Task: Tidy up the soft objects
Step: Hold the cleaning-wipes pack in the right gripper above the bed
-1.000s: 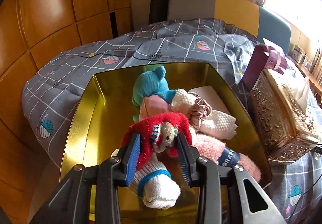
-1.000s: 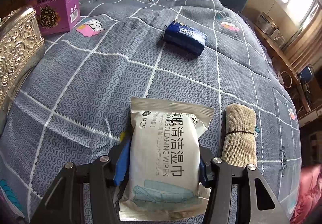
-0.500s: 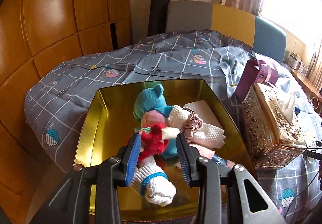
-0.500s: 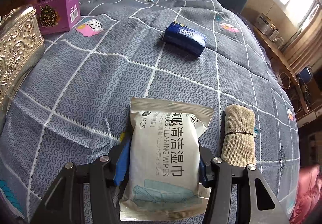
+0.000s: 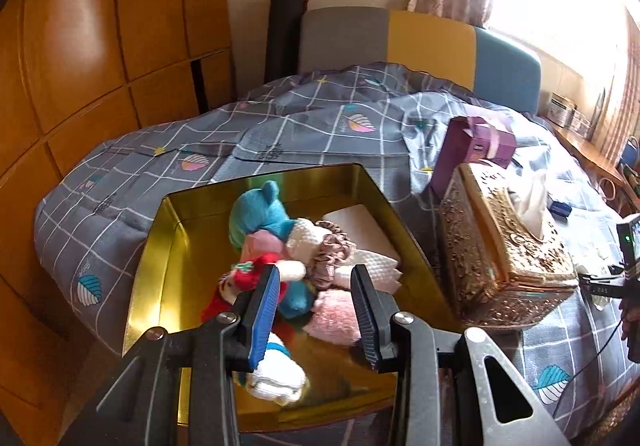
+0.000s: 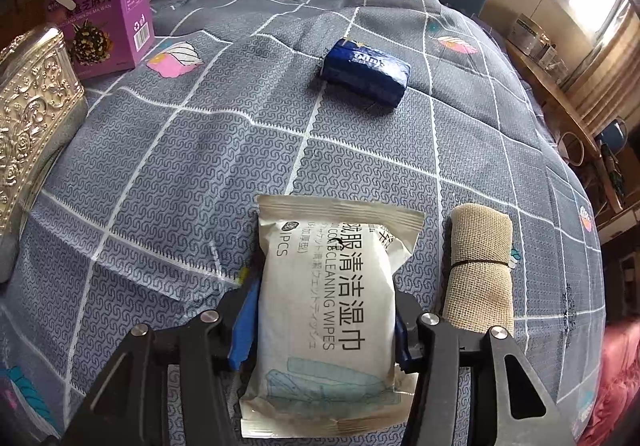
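Grey checked bedspread (image 6: 200, 173) carries everything; your right gripper (image 6: 324, 310) pinches the wipes pack (image 6: 328, 294), so lift it level toward the gold tin (image 5: 160, 278) at nine o'clock, where your left gripper (image 5: 314, 310) hovers wide and empty

The left claw (image 5: 316, 320) hangs above the bed's left side with its blue-padded fingers (image 5: 264, 316) spread apart, nothing between them. The right claw (image 6: 324, 320) sits low over the bed's near edge, its fingers pressed against both sides of a wipes pack (image 6: 328, 310), gripping it lengthwise.
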Motion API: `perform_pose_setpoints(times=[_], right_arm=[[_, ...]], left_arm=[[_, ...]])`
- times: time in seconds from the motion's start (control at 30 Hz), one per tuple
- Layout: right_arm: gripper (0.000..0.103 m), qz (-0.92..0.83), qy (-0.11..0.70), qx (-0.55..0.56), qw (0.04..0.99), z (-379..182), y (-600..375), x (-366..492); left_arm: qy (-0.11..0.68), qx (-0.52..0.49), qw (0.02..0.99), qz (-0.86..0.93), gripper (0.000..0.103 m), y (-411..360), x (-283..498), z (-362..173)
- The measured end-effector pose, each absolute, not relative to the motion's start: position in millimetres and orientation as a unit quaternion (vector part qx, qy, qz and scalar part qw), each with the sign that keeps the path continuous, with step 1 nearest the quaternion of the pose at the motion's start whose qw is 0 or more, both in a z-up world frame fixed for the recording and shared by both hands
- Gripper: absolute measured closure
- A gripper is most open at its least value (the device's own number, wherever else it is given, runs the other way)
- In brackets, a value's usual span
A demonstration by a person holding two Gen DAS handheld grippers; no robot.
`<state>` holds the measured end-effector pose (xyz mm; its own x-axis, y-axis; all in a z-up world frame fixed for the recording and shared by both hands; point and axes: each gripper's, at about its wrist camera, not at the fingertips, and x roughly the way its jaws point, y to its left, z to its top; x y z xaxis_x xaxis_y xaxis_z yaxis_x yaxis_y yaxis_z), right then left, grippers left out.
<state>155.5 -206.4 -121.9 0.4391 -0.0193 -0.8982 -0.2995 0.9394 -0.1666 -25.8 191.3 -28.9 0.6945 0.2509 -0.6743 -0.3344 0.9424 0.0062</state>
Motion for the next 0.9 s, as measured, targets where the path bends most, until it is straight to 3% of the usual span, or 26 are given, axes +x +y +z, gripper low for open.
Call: perform_pose_setpoints(times=[0.9], right_arm=[[0.051,0.076,0.536,-0.115,0.833,-125.4,-213.2,166.6]], left_arm=[[0.386,-0.005,0.919,0.077,0.066,147.0,-18.5,-43.7]])
